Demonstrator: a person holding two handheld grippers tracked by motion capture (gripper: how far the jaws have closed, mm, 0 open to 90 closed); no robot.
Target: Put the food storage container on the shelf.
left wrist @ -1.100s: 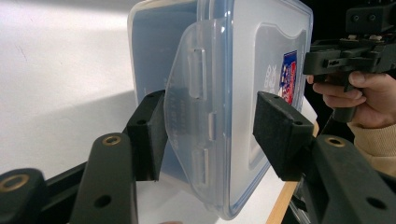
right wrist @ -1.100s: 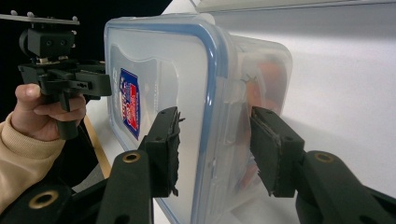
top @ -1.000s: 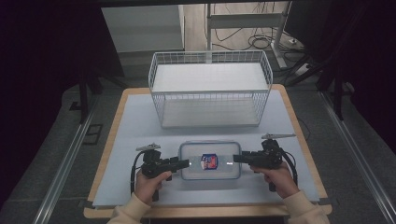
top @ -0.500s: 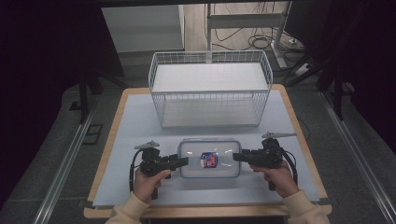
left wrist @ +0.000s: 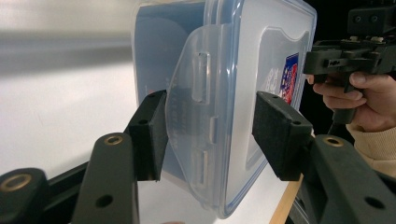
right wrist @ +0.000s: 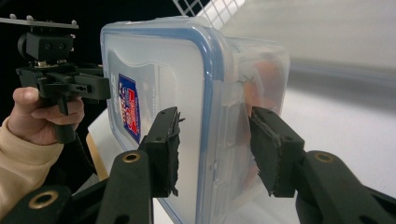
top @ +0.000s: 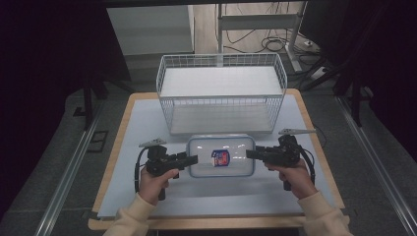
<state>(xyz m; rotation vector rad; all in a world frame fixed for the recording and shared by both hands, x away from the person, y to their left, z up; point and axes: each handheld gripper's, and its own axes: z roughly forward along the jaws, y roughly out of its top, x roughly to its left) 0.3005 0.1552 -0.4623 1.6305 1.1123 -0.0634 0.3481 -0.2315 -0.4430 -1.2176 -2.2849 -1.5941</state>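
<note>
Clear plastic box (top: pixel 221 156), blue-rimmed lid, red-blue label, side flaps unlatched.

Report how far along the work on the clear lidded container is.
Done: the clear plastic container with the blue-sealed lid lies on the table before the white wire basket, lid on. In hand: the left gripper and right gripper straddle its end latches, jaws open, not yet clamped. Left: gripping and working the latches.

- The table (top: pixel 123 147) is seen with a wooden rim and a pale blue-grey top.
- A white wire basket (top: pixel 221 93) is set at its far middle.
- A clear lidded plastic container (top: pixel 221 156) is placed just in front of the basket.
</note>
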